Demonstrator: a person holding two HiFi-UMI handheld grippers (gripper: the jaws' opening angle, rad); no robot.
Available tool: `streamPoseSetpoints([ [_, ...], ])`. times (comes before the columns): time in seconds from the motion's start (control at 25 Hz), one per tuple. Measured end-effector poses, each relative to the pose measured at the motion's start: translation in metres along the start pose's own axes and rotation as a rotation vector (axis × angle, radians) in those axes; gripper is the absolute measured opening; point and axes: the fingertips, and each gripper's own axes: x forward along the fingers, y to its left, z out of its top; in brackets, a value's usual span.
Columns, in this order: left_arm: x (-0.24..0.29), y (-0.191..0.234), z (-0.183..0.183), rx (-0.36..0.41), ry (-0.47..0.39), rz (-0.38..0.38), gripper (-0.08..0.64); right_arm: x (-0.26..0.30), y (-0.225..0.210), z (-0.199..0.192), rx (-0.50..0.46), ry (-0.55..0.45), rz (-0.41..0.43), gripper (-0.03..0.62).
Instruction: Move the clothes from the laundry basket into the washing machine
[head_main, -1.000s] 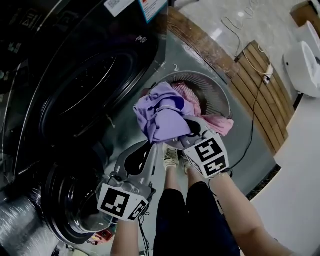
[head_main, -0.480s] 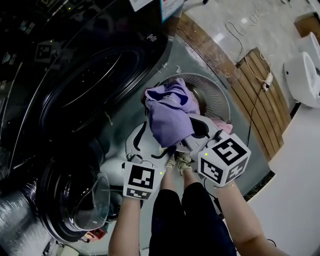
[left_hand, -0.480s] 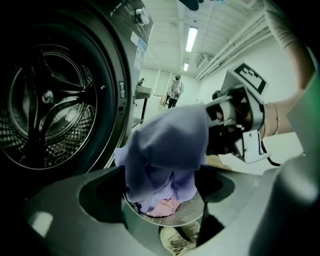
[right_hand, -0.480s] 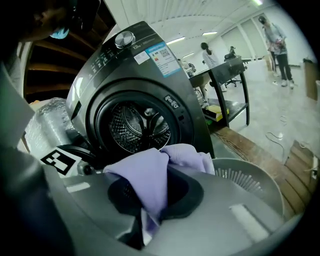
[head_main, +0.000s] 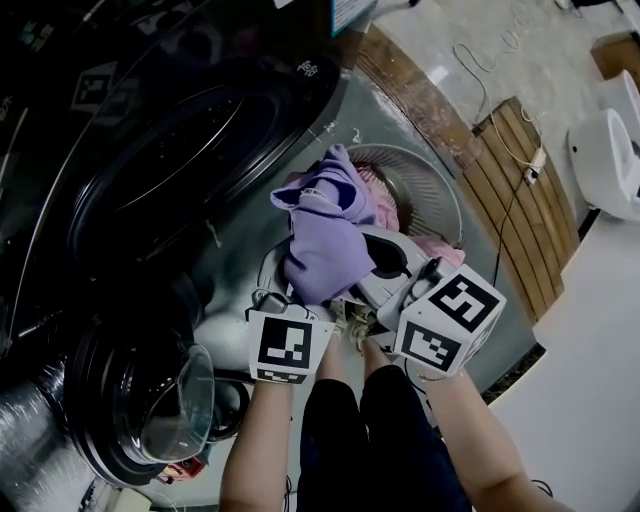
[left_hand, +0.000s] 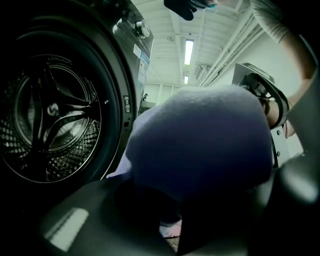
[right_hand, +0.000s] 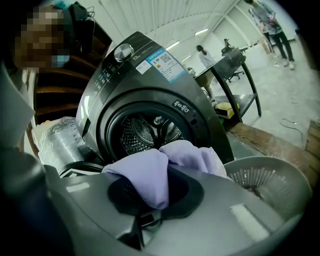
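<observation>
A purple garment (head_main: 325, 235) hangs in the air between the laundry basket (head_main: 440, 180) and the washing machine (head_main: 150, 150). My right gripper (head_main: 378, 252) is shut on its upper right part; in the right gripper view the cloth (right_hand: 150, 175) bulges out over the shut jaws of this gripper (right_hand: 147, 212). My left gripper (head_main: 283, 292) sits at the garment's lower left edge. In the left gripper view the garment (left_hand: 200, 140) fills the space over this gripper (left_hand: 170, 205), pinched between the jaws. Pink clothes (head_main: 385, 205) lie in the basket.
The machine's drum (left_hand: 50, 120) is open and dark, and its round glass door (head_main: 165, 405) is swung open at the lower left. A cable (head_main: 510, 200) runs across wooden boards to the right of the basket. The person's legs are below the grippers.
Both grippers have carried the purple garment up and left from the basket toward the machine's opening. The left gripper rose from below and closed in on the garment's lower edge.
</observation>
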Motion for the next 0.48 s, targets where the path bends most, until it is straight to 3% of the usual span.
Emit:
streamPoseSetpoints([
  [0.2,-0.009,0.026,-0.014,0.016,0.036,0.103,0.049,0.008,-0.005,-0.021,-0.150,0.080,-0.077,0.092],
  [0.32,-0.019,0.046,-0.019,0.050,0.051,0.178,0.048,0.009,0.000,-0.035,-0.136,0.109,-0.059,0.118],
  [0.48,-0.032,0.083,-0.031,0.014,0.060,0.281,0.046,0.007,-0.006,-0.054,-0.117,0.139,-0.094,0.111],
])
